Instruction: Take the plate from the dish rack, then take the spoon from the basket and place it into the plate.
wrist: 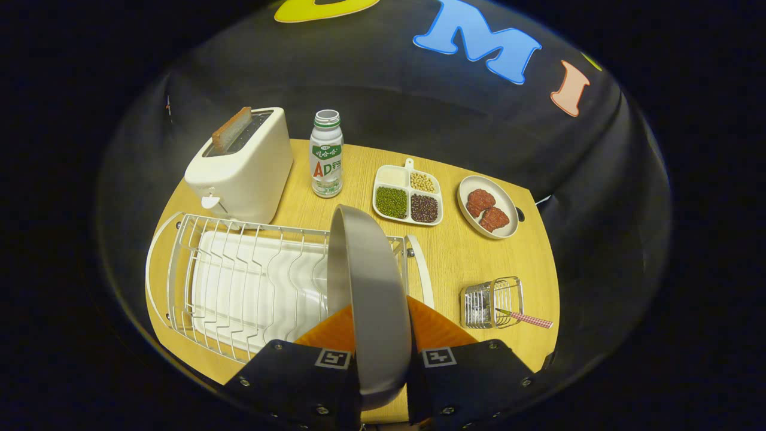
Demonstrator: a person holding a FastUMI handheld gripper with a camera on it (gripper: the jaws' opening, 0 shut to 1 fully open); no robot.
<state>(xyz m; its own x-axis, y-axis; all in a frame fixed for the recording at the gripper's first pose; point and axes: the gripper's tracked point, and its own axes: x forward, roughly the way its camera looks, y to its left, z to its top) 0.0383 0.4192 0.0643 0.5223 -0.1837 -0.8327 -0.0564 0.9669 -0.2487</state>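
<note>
Grey plate (pixel 371 287), white dish rack (pixel 239 281), red-checked spoon (pixel 529 319) handle, cream toaster (pixel 242 167).

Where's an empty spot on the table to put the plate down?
The gripper is shut on the plate, held on edge. Bare table lies between the dish rack, the divided tray and the small basket. The far side is crowded: toaster, bottle, the tray and meat dish.

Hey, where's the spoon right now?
The spoon lies in the small wire basket on the table, its checked handle sticking out, to the right of the gripper, which is shut on the plate.
</note>
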